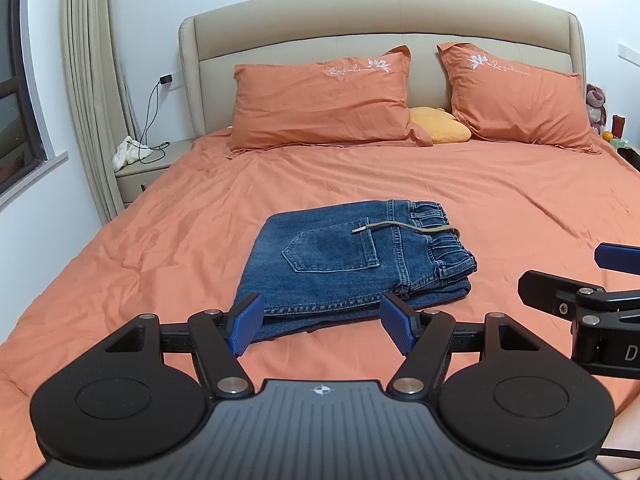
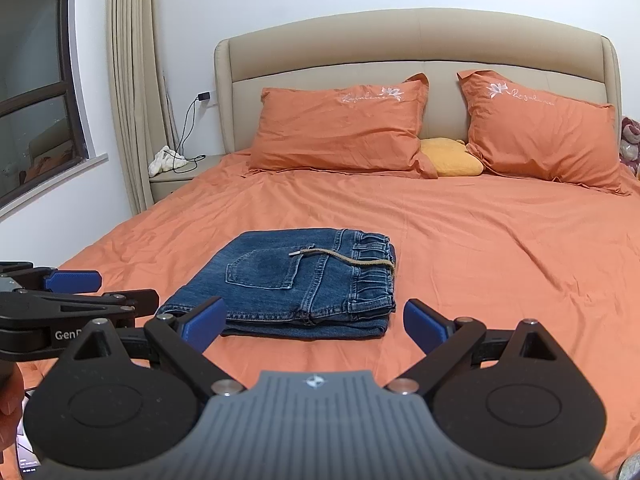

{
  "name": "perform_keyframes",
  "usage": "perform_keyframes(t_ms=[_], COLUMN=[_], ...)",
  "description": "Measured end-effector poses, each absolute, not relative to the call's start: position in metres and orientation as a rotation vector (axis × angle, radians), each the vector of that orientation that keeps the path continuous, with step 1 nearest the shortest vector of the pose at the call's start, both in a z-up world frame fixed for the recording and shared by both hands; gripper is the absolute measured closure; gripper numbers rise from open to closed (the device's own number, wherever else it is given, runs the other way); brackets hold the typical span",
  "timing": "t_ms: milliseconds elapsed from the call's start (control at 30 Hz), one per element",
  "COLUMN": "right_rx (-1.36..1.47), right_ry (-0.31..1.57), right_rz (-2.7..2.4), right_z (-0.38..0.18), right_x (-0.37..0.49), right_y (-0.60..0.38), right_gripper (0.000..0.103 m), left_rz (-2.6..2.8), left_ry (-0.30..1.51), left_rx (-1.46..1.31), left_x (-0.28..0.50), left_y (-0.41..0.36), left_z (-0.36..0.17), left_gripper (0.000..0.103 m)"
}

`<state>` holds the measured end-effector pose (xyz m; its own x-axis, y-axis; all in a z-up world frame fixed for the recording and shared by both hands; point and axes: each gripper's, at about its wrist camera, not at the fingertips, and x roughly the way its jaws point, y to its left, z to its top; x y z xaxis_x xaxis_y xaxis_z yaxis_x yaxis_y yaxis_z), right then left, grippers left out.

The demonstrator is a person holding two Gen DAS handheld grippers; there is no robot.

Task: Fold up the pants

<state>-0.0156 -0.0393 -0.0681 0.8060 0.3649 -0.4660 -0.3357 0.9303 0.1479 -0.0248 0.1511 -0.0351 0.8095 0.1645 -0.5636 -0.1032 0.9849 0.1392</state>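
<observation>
Both grippers, left gripper [image 1: 320, 328] and right gripper [image 2: 316, 326], held fingers apart, empty; just beyond them the jeans [image 1: 352, 256] lay folded compactly on the bed [image 1: 500, 208], apparently finished.

Both of the 2 fisheye views look forward and slightly downward from the foot of the orange-sheeted bed [image 1: 500, 200], facing its beige padded headboard [image 1: 380, 12]. The left wrist camera sits close behind its own black gripper with blue pads [image 1: 322, 326], near the folded blue denim pants [image 1: 352, 260]. The right wrist camera stands just to its right (each gripper shows at the other view's edge). Both share the pants, 2 orange pillows [image 2: 340, 128] and the beige curtain [image 2: 132, 80].
</observation>
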Motion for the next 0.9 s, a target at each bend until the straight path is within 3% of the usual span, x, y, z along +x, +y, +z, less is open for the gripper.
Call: perform_keyframes(t_ms=[900], right_rx=[0.048], right_ry=[0.505], right_rz=[0.382], right_z=[-0.0623], right_x=[-0.0212], right_y=[-0.0366], right_gripper=[0.012], left_rz=[0.141], left_ry=[0.606], left_rx=[0.117], left_x=[-0.0263], left_y=[0.1516], left_z=[-0.0302], left_gripper=[0.025])
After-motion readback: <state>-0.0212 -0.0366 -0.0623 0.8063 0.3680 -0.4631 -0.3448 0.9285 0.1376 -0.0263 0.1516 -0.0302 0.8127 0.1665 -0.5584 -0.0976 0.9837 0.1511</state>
